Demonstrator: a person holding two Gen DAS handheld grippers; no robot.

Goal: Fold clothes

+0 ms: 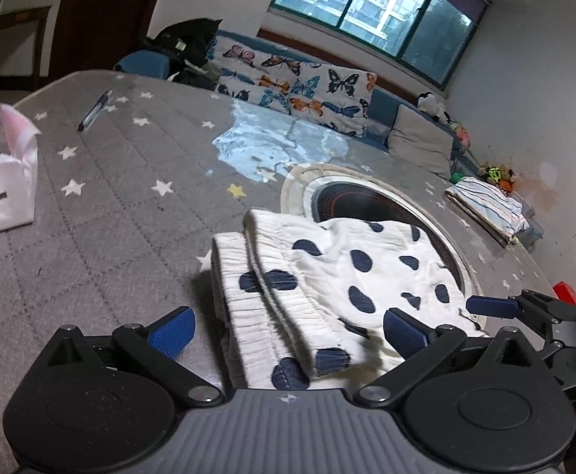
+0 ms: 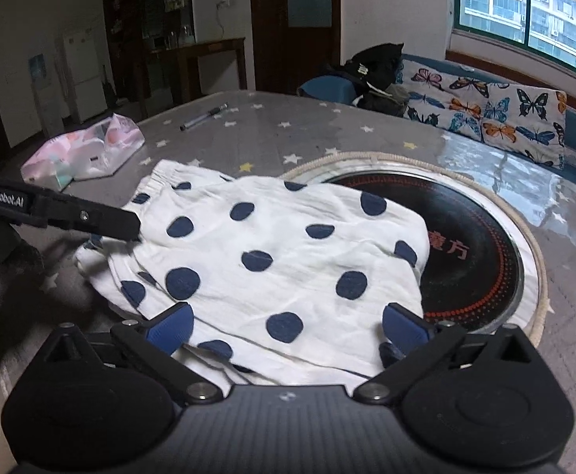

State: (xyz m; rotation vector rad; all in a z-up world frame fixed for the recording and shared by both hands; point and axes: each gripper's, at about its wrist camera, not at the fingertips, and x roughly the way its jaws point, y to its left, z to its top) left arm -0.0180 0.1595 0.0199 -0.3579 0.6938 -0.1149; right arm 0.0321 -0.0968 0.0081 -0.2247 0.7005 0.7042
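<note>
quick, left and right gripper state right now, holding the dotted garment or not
left gripper: open, jaws wide, not gripping the polka-dot garment lying between them.
right gripper: open, jaws wide over the same garment, nothing gripped.

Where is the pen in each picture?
Left wrist view: the pen lies far up on the left of the grey star-print tablecloth, beyond the white bag.
Right wrist view: the pen lies near the table's far edge, left of centre, behind the spotted garment.
Shared landmark: the butterfly-print cushion under the window.
</note>
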